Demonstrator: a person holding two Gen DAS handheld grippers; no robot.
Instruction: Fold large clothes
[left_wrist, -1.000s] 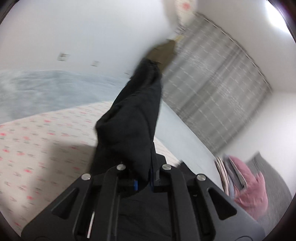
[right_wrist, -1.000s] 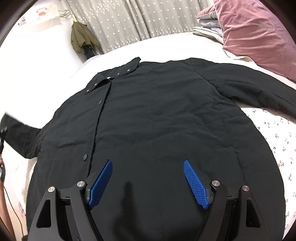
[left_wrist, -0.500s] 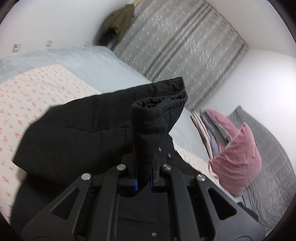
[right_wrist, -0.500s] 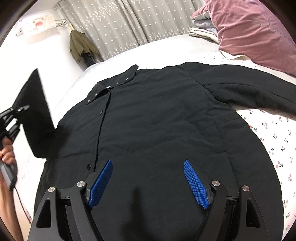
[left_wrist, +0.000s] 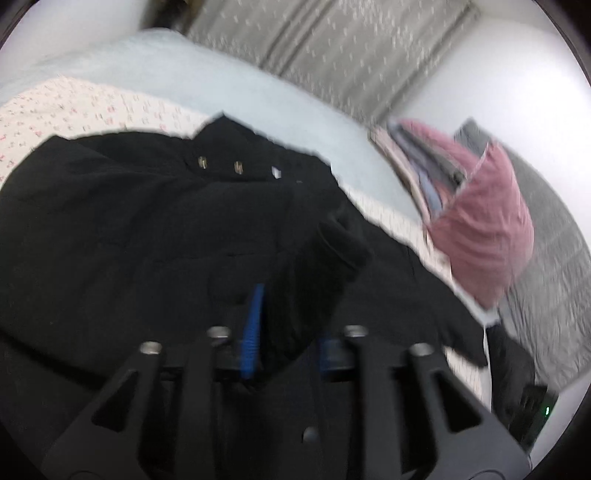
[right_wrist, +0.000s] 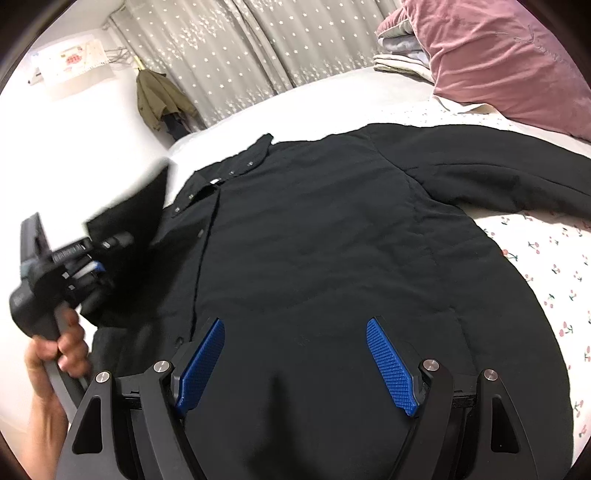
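Note:
A large black quilted jacket (right_wrist: 314, 251) lies front up on the bed, collar (right_wrist: 240, 166) toward the far side, one sleeve (right_wrist: 498, 173) stretched out right. My left gripper (left_wrist: 288, 343) is shut on the other sleeve's cuff (left_wrist: 332, 254) and holds it raised over the jacket's body; this view is blurred. The left gripper also shows in the right wrist view (right_wrist: 92, 266), in a hand at the left, with the sleeve (right_wrist: 136, 206) lifted. My right gripper (right_wrist: 295, 365) is open and empty, low over the jacket's lower front.
A pink pillow (right_wrist: 509, 51) and folded linens (right_wrist: 399, 59) sit at the bed's far right. The cherry-print sheet (right_wrist: 546, 266) shows right of the jacket. Grey curtains (right_wrist: 240, 55) and a hanging olive coat (right_wrist: 159, 96) stand behind the bed.
My left gripper has carried the sleeve inward, from out at the left side to over the jacket's body. My right gripper has stayed open, shifting only slightly.

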